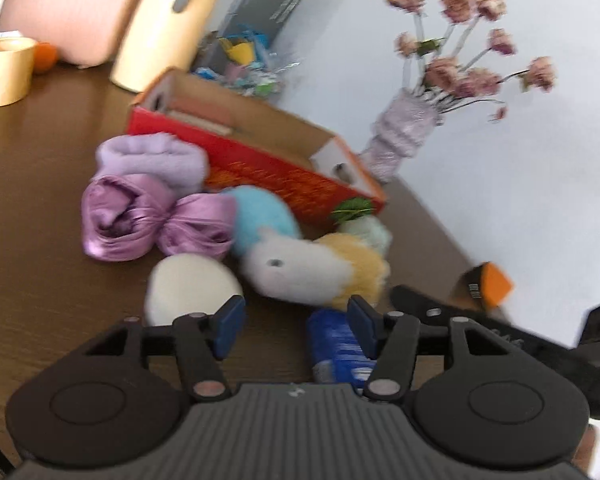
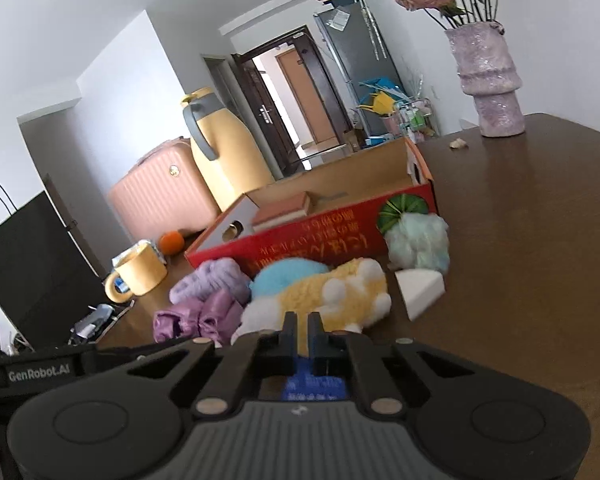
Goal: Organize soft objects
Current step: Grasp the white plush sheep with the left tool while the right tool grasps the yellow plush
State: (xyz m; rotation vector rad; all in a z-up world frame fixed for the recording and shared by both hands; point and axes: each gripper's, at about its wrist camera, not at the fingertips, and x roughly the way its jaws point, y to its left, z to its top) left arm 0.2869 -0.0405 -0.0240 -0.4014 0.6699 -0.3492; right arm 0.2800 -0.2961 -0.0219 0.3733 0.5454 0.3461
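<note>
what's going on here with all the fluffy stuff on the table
A person holds a gripper in each hand over a pile of soft things on a brown table, beside an open red box. The right gripper is nearly shut on a blue packet, just in front of a yellow-and-white plush. The left gripper is open and holds nothing. The soft things all lie outside the box.

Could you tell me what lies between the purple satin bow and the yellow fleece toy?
A blue plush piece and the toy's white head lie between the purple satin bow and yellow fleece toy, in both views.
</note>
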